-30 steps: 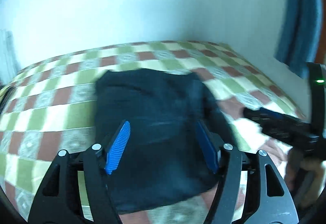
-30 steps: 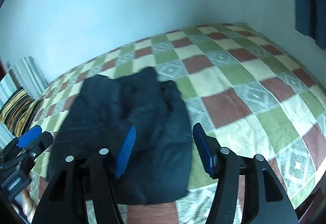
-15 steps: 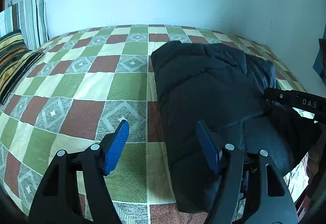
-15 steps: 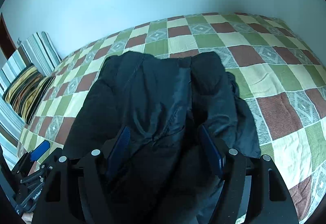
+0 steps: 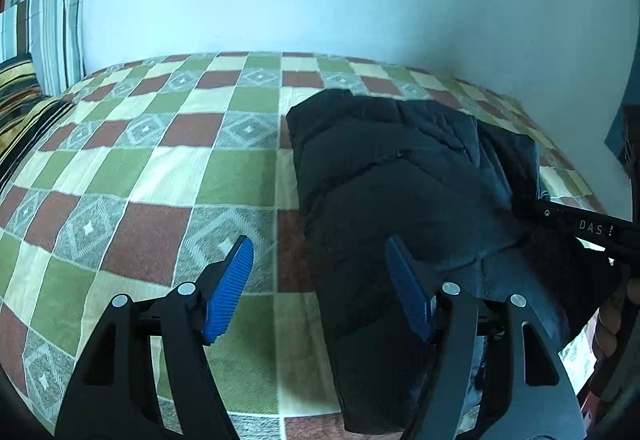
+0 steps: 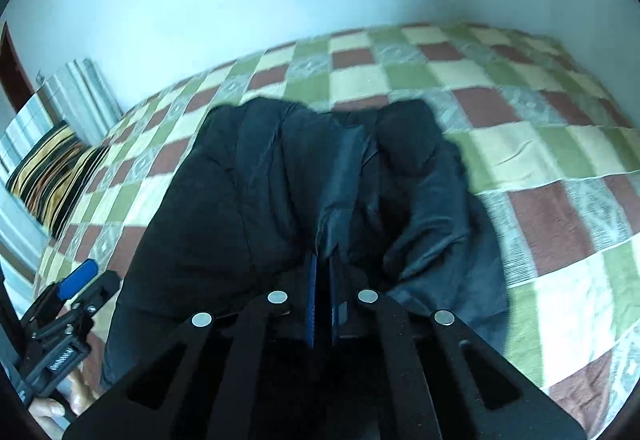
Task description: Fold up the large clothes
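A bed with a checked green, red and cream bedspread [image 5: 160,167] stands against a pale wall, striped pillows [image 5: 36,51] at its head. On it lies a dark padded jacket [image 5: 400,191], partly folded (bulky, rumpled at one side). The right gripper [image 6: 323,272] pinches a fold of it; the left gripper [image 5: 320,280] hovers wide apart over its edge.

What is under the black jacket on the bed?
The black jacket lies on the checked bedspread, which shows all around it. Whatever sits beneath its bulk is covered. The right gripper pinches a fold of it near the front edge.
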`<state>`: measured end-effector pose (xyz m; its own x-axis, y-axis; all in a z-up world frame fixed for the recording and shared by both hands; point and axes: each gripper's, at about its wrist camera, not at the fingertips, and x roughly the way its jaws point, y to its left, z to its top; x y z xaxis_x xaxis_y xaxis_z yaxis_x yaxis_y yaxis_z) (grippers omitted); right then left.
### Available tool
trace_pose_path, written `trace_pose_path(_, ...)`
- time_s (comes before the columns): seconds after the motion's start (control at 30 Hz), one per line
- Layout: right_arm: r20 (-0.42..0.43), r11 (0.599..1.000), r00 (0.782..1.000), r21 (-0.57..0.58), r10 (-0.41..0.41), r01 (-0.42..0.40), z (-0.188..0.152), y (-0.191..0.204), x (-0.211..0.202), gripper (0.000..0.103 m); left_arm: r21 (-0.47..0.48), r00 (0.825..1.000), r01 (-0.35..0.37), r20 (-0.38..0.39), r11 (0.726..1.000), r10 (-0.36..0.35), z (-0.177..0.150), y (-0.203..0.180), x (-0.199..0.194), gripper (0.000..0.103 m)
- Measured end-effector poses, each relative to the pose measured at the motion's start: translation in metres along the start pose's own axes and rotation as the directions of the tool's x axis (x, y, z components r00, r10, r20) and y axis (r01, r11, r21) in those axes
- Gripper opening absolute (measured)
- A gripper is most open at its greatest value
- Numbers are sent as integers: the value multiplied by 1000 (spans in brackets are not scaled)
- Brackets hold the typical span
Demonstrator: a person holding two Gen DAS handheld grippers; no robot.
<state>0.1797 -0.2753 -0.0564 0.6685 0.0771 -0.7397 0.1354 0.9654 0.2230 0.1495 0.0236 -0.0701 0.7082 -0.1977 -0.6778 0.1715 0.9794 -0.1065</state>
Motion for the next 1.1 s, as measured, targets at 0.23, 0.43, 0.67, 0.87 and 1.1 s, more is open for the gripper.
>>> trace_pose_path(0.23, -31, 997, 998, 62, -50, 52, 0, -49, 5, 4, 95, 996, 92, -19, 991, -91, 7, -51, 16, 68)
trace_pose_path(0.43, -97, 992, 995, 121, -33, 45, -8, -83, 30, 4, 140, 990, 121, -84, 983, -110, 2, -81, 46, 69)
trace_pose_path(0.67, -138, 993, 989, 99, -48, 62, -20, -91, 59, 5, 224, 996, 64, -75, 972, -48, -4, -101, 66, 69)
trace_pose_path(0.87, -132, 992, 990, 110, -46, 61, -23, -92, 62, 5, 240, 997, 51, -73, 969, -35, -8, -102, 70, 69)
trace_pose_path(1.1, -116, 987, 992, 146, -42, 59, -19, -94, 54, 5, 229, 997, 52, -68, 972, -37, -8, -100, 69, 69)
